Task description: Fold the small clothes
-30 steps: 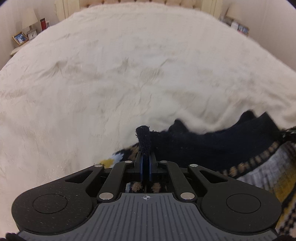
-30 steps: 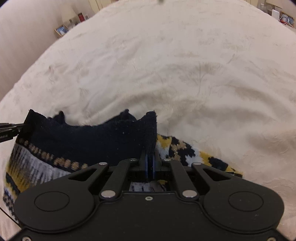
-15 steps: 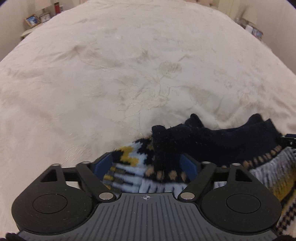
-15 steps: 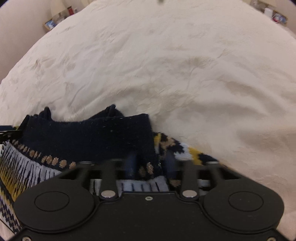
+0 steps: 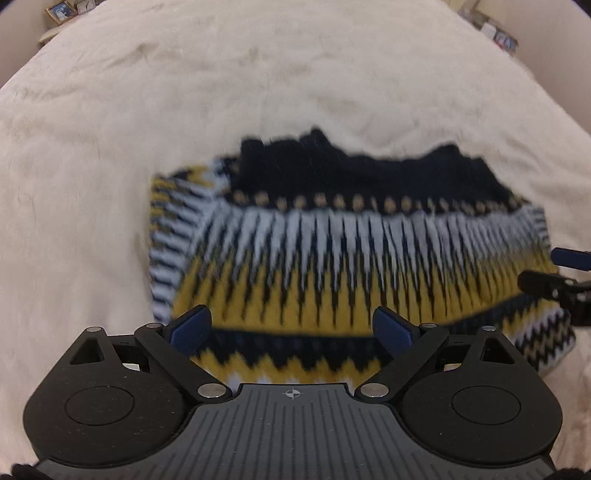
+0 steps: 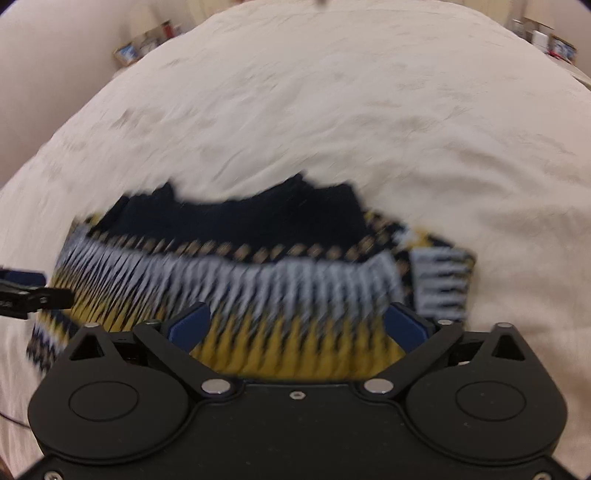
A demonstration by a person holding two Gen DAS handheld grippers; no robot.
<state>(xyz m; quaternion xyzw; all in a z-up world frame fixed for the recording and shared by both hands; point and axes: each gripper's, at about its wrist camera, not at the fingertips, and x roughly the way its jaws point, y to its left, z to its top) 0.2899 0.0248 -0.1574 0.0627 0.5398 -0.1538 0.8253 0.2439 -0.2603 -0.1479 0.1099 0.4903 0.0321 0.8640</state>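
A small knitted sweater (image 5: 332, 251), navy at the far edge with white, yellow and black zigzag bands, lies folded on the cream bedspread (image 5: 184, 92). It also shows in the right wrist view (image 6: 240, 273). My left gripper (image 5: 291, 328) is open and empty, above the sweater's near edge. My right gripper (image 6: 295, 325) is open and empty, also above the near part of the sweater. The right gripper's fingers (image 5: 565, 258) show at the right edge of the left wrist view. The left gripper's fingers (image 6: 22, 291) show at the left edge of the right wrist view.
The bedspread (image 6: 369, 110) stretches far beyond the sweater on all sides. Bedside tables with picture frames and small items stand at the far left (image 5: 61, 9) and far right (image 5: 498, 33) of the bed.
Both grippers have opened and let go of the sweater's navy edge. They have pulled back and up, so the whole folded sweater now shows lying flat.
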